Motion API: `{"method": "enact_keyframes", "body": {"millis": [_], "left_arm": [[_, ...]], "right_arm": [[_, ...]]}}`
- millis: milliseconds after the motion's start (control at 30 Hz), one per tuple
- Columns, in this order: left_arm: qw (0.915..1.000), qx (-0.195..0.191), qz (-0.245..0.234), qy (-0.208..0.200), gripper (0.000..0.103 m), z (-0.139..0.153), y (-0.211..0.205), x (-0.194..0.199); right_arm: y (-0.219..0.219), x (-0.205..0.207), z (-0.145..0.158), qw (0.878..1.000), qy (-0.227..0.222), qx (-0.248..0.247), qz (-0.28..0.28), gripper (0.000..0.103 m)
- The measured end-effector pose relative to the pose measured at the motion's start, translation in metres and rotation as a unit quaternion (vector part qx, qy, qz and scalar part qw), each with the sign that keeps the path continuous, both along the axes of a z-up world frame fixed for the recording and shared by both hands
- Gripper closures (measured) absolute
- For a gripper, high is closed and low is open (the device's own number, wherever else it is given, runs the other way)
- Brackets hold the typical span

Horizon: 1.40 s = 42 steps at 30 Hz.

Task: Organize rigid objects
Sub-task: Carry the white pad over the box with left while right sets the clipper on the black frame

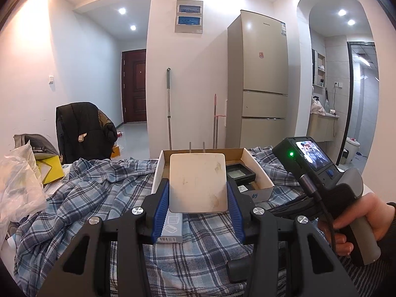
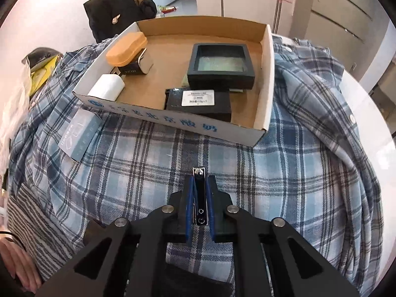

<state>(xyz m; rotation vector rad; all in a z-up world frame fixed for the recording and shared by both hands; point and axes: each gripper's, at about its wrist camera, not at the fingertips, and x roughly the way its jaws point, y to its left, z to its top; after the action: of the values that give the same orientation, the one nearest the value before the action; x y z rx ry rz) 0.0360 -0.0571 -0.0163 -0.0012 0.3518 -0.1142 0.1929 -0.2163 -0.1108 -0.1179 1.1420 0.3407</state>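
Observation:
My left gripper [image 1: 198, 185] is shut on a white square panel [image 1: 198, 183], held upright above the plaid cloth in front of the cardboard box [image 1: 262, 173]. My right gripper [image 2: 200, 180] is shut on a metal nail clipper [image 2: 199, 195], held over the plaid cloth short of the box's [image 2: 268, 79] front wall. In the box lie an orange case [image 2: 126, 48], a white roll [image 2: 107, 86], a black square frame [image 2: 220, 61] and a black labelled box [image 2: 198, 101]. A pale blue flat package [image 2: 79, 133] lies on the cloth left of the box; it also shows under the panel in the left wrist view [image 1: 170, 227].
A blue plaid cloth [image 2: 297, 173] covers the surface. A plastic bag [image 1: 17, 185] and a yellow item [image 1: 50, 170] lie at the left. A black jacket on a chair [image 1: 84, 128] stands behind. The right-hand gripper's body and hand [image 1: 346, 198] are at the right.

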Motion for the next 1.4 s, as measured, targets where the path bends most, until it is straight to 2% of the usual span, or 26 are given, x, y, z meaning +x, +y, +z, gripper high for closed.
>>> {"method": "enact_keyframes", "body": {"millis": [67,133,200,400,533,633,767,933,1067,1133,1200,1267,1300,1400], "left_arm": [[1.0000,0.000,0.000,0.000,0.056,0.001,0.000,0.000],[1.0000,-0.001,0.001,-0.001,0.056,0.001,-0.001,-0.001],[1.0000,-0.001,0.002,-0.004,0.056,0.001,0.000,-0.002],[0.9999,-0.005,0.003,-0.013,0.056,0.003,0.003,-0.006],[0.9986,-0.018,0.029,-0.039,0.056,0.019,0.021,-0.019],[0.9980,-0.026,0.035,-0.046,0.056,0.030,0.028,-0.027],[0.9978,-0.023,0.050,-0.037,0.056,0.035,0.030,-0.033],[0.9983,-0.018,0.046,-0.030,0.056,0.043,0.028,-0.035],[0.9975,0.005,0.039,-0.059,0.056,0.066,0.020,-0.033],[0.9929,0.029,0.058,-0.099,0.056,0.085,0.012,-0.033],[0.9890,0.029,0.062,-0.131,0.056,0.110,0.008,-0.030],[0.9890,0.035,0.048,-0.135,0.056,0.135,0.001,-0.017],[0.9870,0.030,0.056,-0.147,0.056,0.147,-0.002,-0.009],[0.9858,0.020,0.057,-0.157,0.056,0.163,-0.006,0.016]], "right_arm": [[0.001,-0.004,-0.001,1.000,-0.014,-0.009,0.001,0.094],[0.001,-0.006,0.001,1.000,-0.010,-0.013,-0.004,0.094],[-0.005,-0.013,0.012,1.000,-0.019,0.017,-0.011,0.094],[-0.011,-0.050,0.045,0.996,-0.078,0.051,-0.002,0.094],[-0.017,-0.069,0.061,0.991,-0.128,0.043,-0.004,0.094],[-0.033,-0.076,0.075,0.987,-0.144,0.063,-0.018,0.094],[-0.041,-0.089,0.091,0.983,-0.170,0.065,-0.023,0.094],[-0.042,-0.092,0.103,0.980,-0.184,0.068,-0.022,0.094],[-0.030,-0.084,0.117,0.979,-0.194,0.060,-0.009,0.094],[-0.024,-0.075,0.133,0.978,-0.202,0.058,-0.001,0.094],[-0.025,-0.064,0.159,0.972,-0.223,0.079,-0.015,0.094],[-0.031,-0.051,0.183,0.964,-0.240,0.105,-0.043,0.094],[-0.032,-0.043,0.195,0.961,-0.249,0.114,-0.046,0.094],[-0.021,-0.018,0.216,0.956,-0.270,0.095,-0.056,0.094]]}}
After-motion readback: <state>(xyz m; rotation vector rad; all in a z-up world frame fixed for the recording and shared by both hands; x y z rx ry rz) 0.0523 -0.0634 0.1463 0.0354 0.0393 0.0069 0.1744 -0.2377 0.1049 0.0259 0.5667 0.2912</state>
